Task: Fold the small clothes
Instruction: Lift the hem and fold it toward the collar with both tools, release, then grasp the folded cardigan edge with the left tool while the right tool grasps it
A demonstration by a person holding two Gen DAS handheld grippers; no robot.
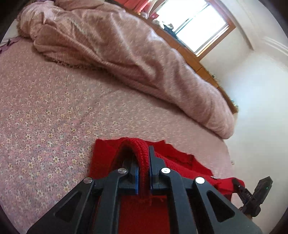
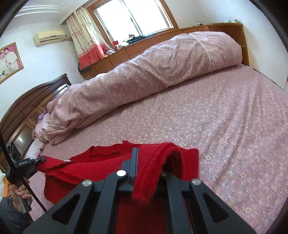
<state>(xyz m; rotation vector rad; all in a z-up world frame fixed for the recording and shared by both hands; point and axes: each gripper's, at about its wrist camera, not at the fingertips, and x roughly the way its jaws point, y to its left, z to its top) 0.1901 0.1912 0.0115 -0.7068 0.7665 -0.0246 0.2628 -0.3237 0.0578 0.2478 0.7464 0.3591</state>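
A bed covered by a pink floral bedspread point(image 2: 207, 115) fills most of both views, and a long rolled pink quilt point(image 2: 144, 72) is laid along its far side. Beyond the quilt, a row of wooden cabinets point(image 2: 136, 48) is seen under a bright window point(image 2: 133, 16), with a red-hemmed curtain point(image 2: 86, 45) beside the window, an air conditioner point(image 2: 50, 36) on the wall and a framed photograph point(image 2: 9, 61) near it. A dark wooden headboard point(image 2: 30, 108) stands at the quilt's end. A red knitted sweater point(image 2: 100, 167) is spread on the bedspread on the near side of the quilt. The left gripper point(image 1: 143, 172) is clamped on a raised fold of the sweater's knit edge. The right gripper point(image 2: 147, 171) is likewise closed on a lifted fold, which drapes over and hides one finger. Each gripper is seen from the other's camera at the sweater's opposite corner.
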